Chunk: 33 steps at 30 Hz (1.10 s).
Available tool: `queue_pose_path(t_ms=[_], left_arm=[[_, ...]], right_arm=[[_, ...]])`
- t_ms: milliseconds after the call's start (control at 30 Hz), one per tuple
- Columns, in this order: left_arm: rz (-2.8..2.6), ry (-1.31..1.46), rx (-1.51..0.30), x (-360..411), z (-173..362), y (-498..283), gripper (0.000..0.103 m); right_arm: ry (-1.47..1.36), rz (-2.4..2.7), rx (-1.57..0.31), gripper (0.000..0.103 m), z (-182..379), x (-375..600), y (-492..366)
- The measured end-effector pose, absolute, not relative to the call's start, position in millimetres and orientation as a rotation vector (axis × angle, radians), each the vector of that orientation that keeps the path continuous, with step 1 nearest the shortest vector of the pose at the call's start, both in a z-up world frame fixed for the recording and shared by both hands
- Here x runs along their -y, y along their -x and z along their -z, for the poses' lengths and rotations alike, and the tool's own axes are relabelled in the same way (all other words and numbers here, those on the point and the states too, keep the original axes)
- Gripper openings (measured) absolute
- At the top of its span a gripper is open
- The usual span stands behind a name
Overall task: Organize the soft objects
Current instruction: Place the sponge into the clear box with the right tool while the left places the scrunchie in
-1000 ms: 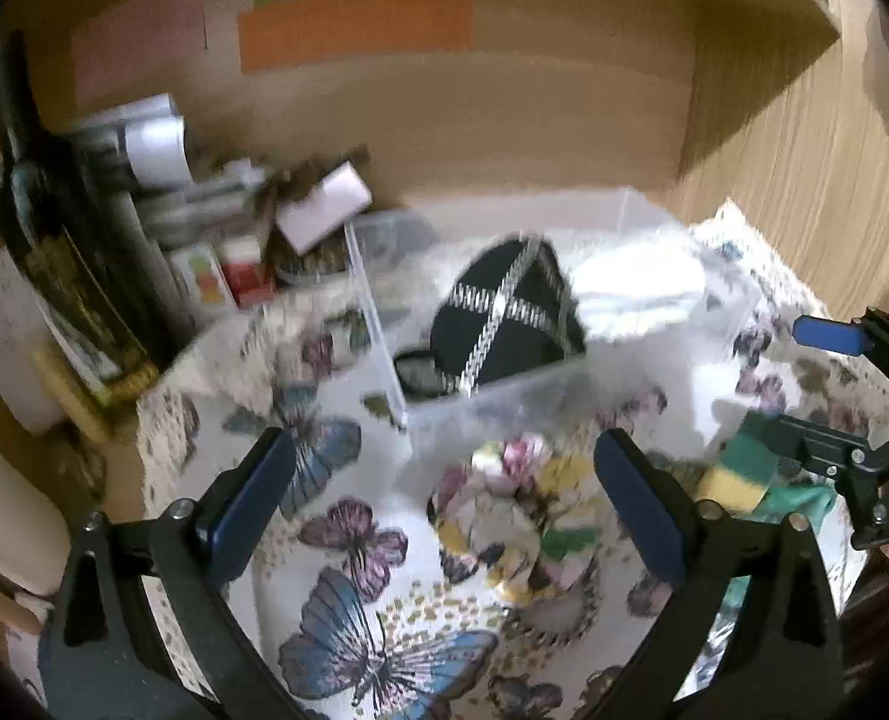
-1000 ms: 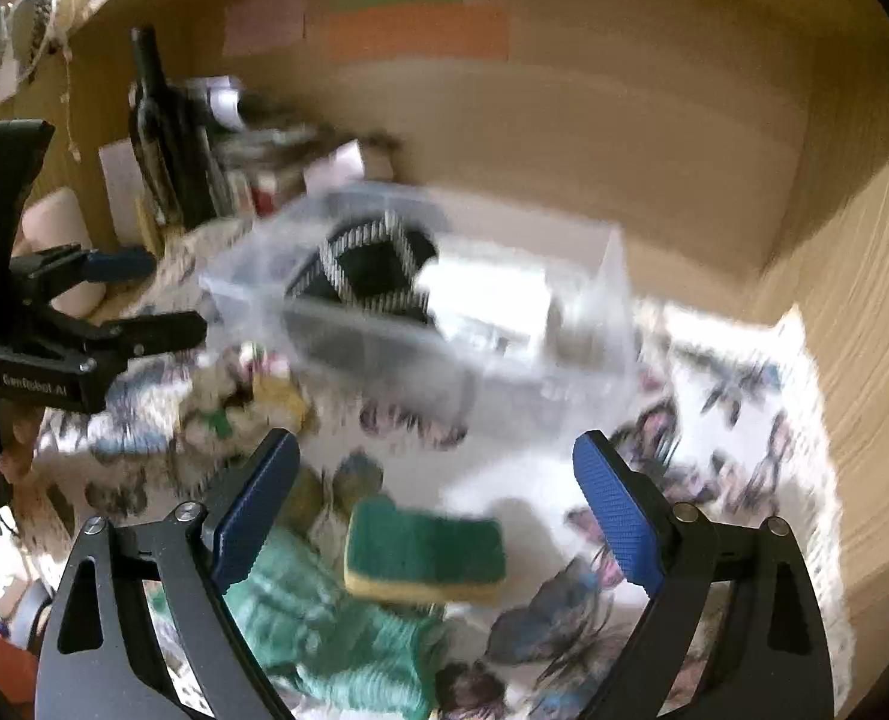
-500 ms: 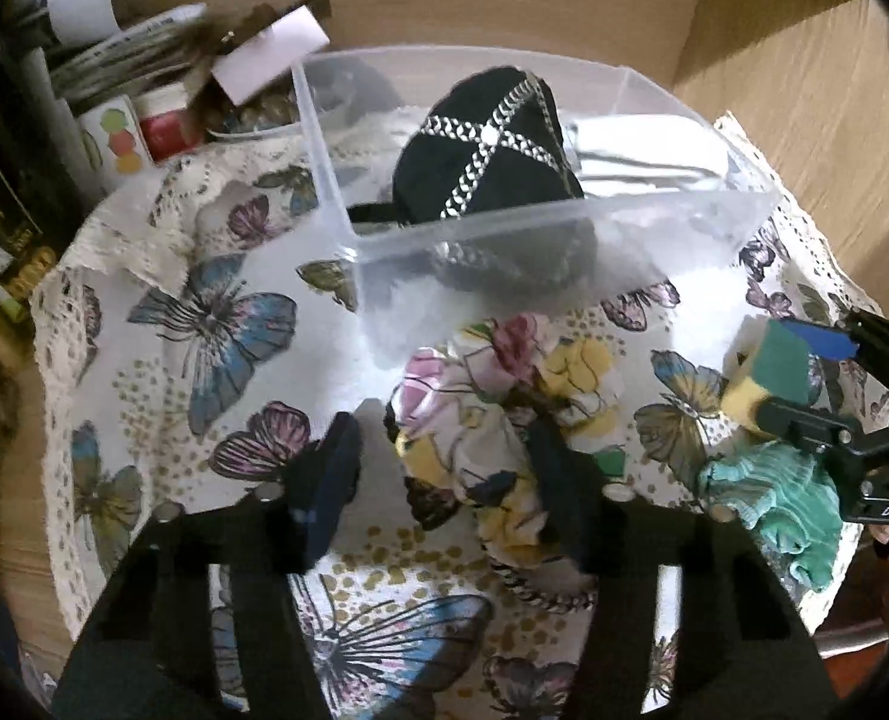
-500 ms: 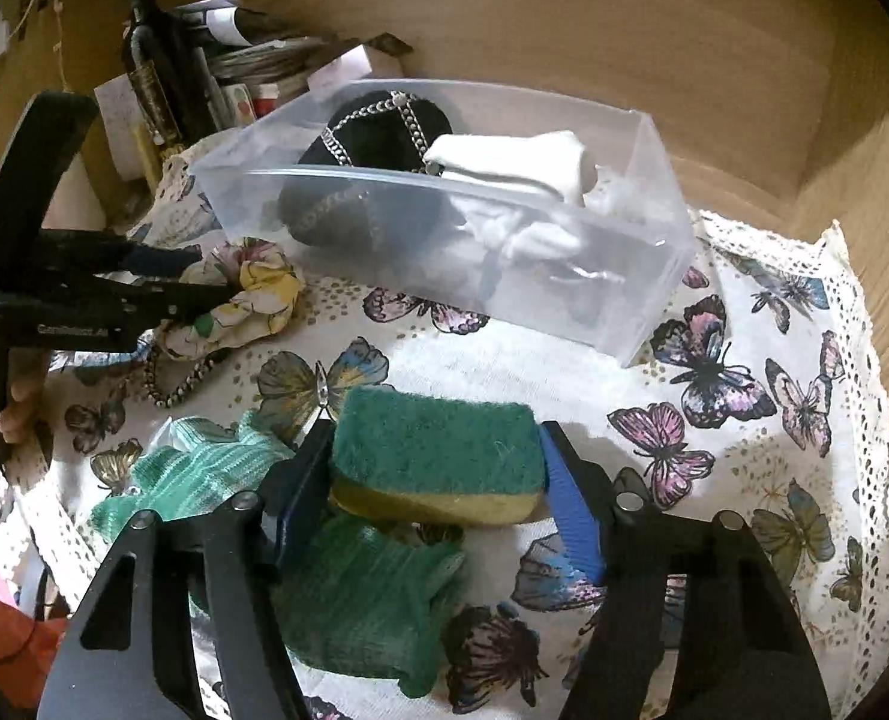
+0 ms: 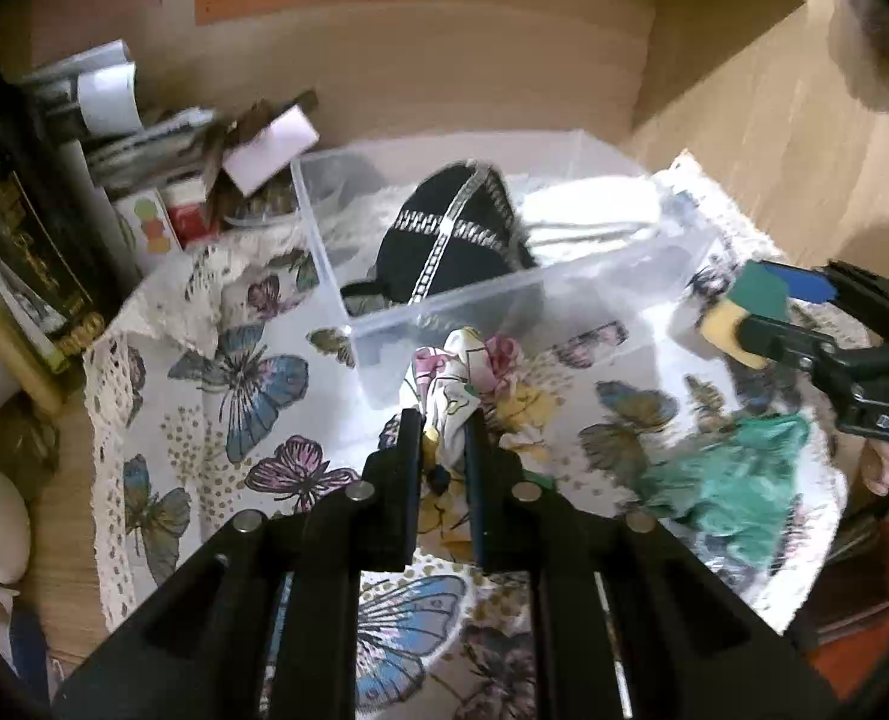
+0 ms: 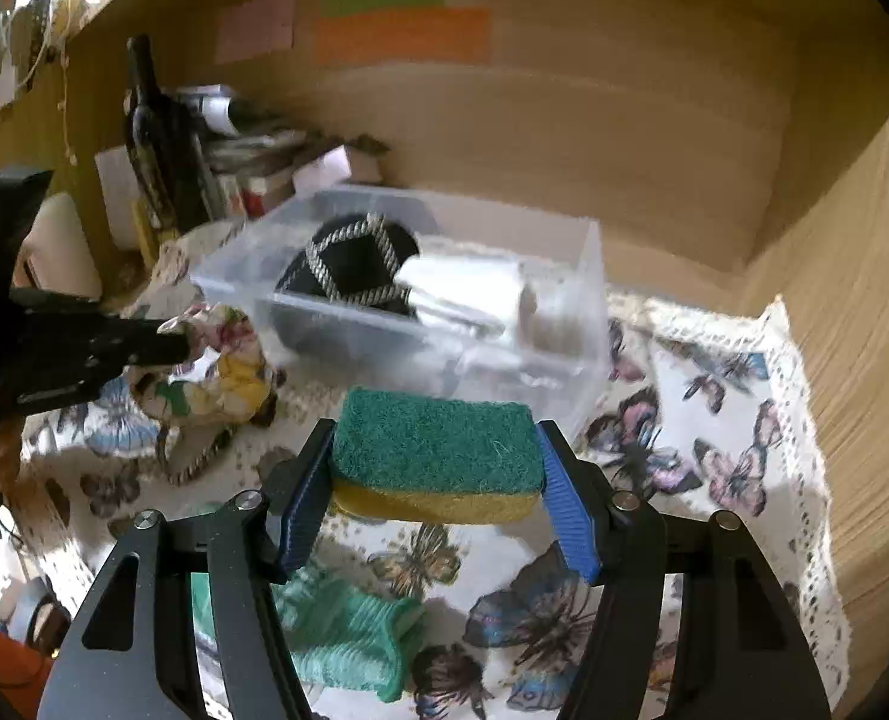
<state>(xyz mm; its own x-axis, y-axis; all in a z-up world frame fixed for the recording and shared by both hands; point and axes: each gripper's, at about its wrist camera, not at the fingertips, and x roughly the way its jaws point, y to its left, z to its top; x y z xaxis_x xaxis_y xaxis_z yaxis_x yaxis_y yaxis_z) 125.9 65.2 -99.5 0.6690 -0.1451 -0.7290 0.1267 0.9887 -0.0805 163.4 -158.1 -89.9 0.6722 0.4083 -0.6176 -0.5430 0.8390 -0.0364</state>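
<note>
The floral cloth (image 5: 468,384) is pinched tight by the left gripper (image 5: 444,420), lifted just in front of the clear bin (image 6: 582,300). The sponge (image 6: 432,450) is clamped in the right gripper (image 6: 432,480) above the tablecloth's (image 6: 744,420) front edge, green sock (image 6: 348,636) lying underneath.

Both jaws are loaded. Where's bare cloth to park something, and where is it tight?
Free: tablecloth right of the bin, out to the lace edge; also the butterfly patch left of the bin in the left view. Crowded: bin holds a black hat and white cloth; clutter back left; green cloth at the front.
</note>
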Motion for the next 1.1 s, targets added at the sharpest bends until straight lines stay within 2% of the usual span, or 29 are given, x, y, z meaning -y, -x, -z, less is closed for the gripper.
queue_pose_path(t_ms=[600,800,1100], left_arm=[[0.095,0.064,-0.567,-70,24,-135,0.012],[0.045,0.041,-0.547,-66,30,-153,0.013],[0.004,0.031,-0.648,-66,65,-194,0.013]], right_arm=[[0.215,-0.572,-0.484,0.061,37,145,-178],[0.21,-0.582,-0.465,0.061,27,136,-192],[0.246,-0.593,-0.545,0.061,44,109,-221]])
